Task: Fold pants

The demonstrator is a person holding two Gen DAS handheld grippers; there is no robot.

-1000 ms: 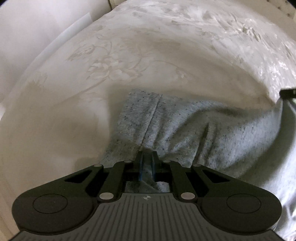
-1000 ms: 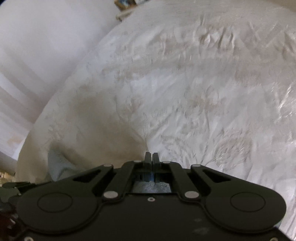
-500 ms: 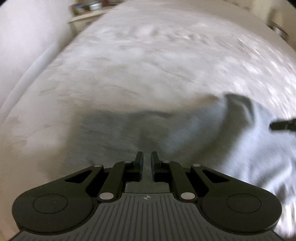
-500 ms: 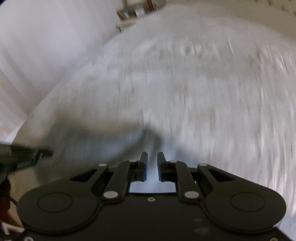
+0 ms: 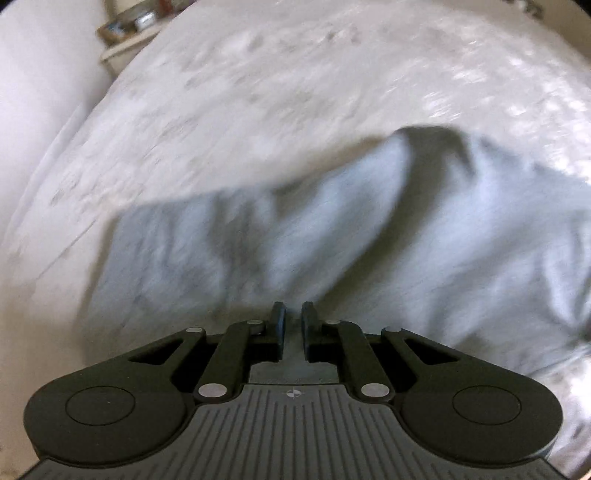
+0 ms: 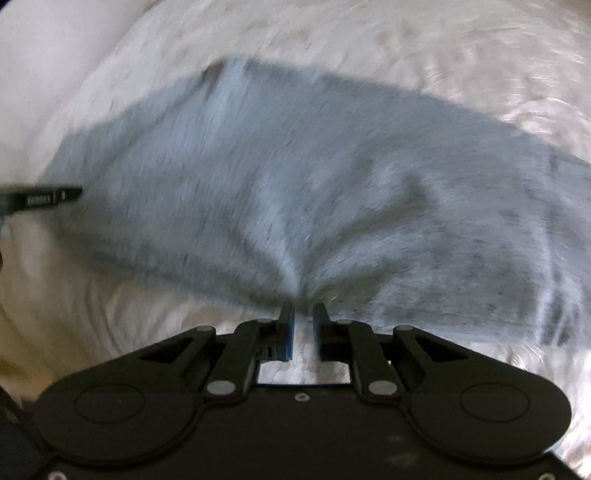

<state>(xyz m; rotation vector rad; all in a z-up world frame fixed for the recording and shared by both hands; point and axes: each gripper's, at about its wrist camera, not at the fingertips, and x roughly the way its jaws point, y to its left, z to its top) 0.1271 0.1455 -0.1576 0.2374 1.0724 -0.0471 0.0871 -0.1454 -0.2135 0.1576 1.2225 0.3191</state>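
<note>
The grey pants (image 5: 332, 236) lie crumpled on the white bed cover, blurred by motion. My left gripper (image 5: 293, 314) is open with a narrow gap and holds nothing; it sits just above the pants' near edge. In the right wrist view the pants (image 6: 332, 177) spread wide across the bed. My right gripper (image 6: 303, 314) is open and empty at their near edge, where creases converge. The left gripper's tip (image 6: 44, 197) shows at the left edge of that view.
The white floral bed cover (image 5: 258, 92) fills both views. A small shelf with items (image 5: 129, 26) stands beyond the bed's far left corner, next to a white wall (image 5: 37, 74).
Both grippers were shut on the pants a second ago. They have opened, let the cloth drop onto the bed and pulled back, so more of the pants shows.
</note>
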